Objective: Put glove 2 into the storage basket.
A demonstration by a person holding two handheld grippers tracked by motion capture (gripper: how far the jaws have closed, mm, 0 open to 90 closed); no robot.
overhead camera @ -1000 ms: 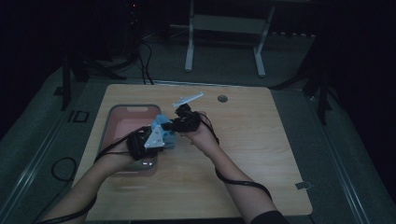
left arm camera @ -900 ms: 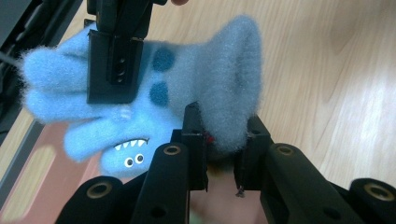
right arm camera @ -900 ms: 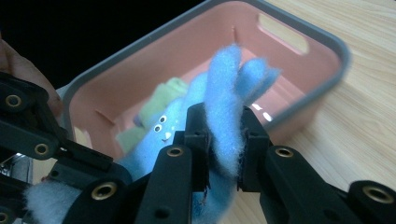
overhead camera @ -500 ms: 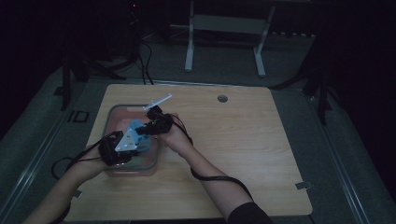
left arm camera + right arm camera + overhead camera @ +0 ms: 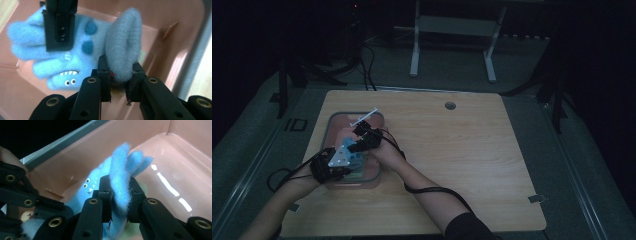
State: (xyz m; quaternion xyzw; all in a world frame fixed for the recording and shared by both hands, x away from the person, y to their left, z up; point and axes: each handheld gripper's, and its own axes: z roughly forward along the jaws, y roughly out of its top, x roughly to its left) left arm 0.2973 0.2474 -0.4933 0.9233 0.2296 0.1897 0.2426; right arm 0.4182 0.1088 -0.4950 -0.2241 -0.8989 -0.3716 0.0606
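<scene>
Sock [image 5: 75, 57]: we see it, blue with a monster face, held over the pink tub [image 5: 336, 124].
Left gripper [image 5: 119, 82]: we see it pinching the sock's fuzzy cuff.
Right gripper [image 5: 119, 200]: we see it pinching the sock's toe end.
Tub: it sits at the wooden surface's [image 5: 472, 150] left side.

Right gripper [image 5: 119, 203] pinching a blue fleece toy over a pink tub

The two black jaws are closed on a fold of the blue toy [image 5: 120, 175], whose fuzzy edge stands up between them. To the left of that fold, the toy's small round eyes and white teeth face the camera. The pink tub [image 5: 175, 165] lies behind and below the toy, its wall rising beyond it. Left of the toy, the other gripper [image 5: 22, 202] grips a paler fluffy part.
</scene>
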